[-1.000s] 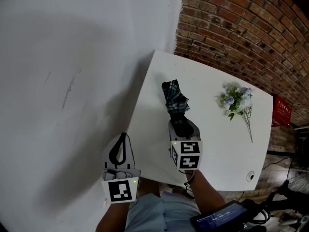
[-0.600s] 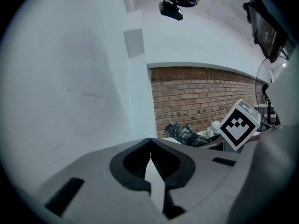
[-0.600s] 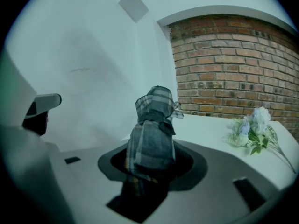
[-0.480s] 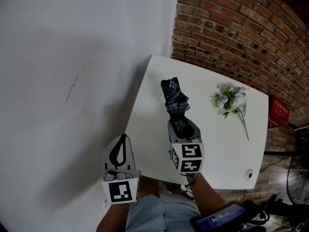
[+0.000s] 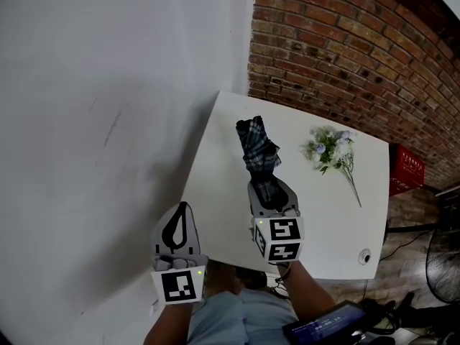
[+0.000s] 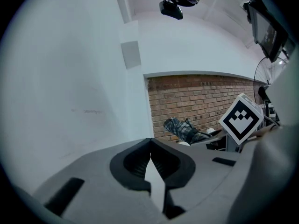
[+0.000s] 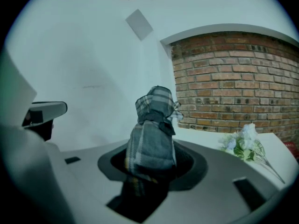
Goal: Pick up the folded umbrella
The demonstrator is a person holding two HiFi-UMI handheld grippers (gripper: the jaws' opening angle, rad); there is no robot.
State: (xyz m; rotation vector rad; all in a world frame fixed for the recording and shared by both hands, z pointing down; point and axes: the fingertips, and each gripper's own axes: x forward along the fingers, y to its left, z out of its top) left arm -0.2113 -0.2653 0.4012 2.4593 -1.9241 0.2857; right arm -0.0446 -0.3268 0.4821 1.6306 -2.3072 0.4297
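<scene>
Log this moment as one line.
right gripper: shut on folded umbrella | left gripper: shut, empty | folded umbrella: held above table | flowers: on table

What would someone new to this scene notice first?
The plaid umbrella stands out, clamped in the right hand-held gripper over the white table. Next comes the bouquet lying on the table's right side, with the brick wall behind it.
</scene>
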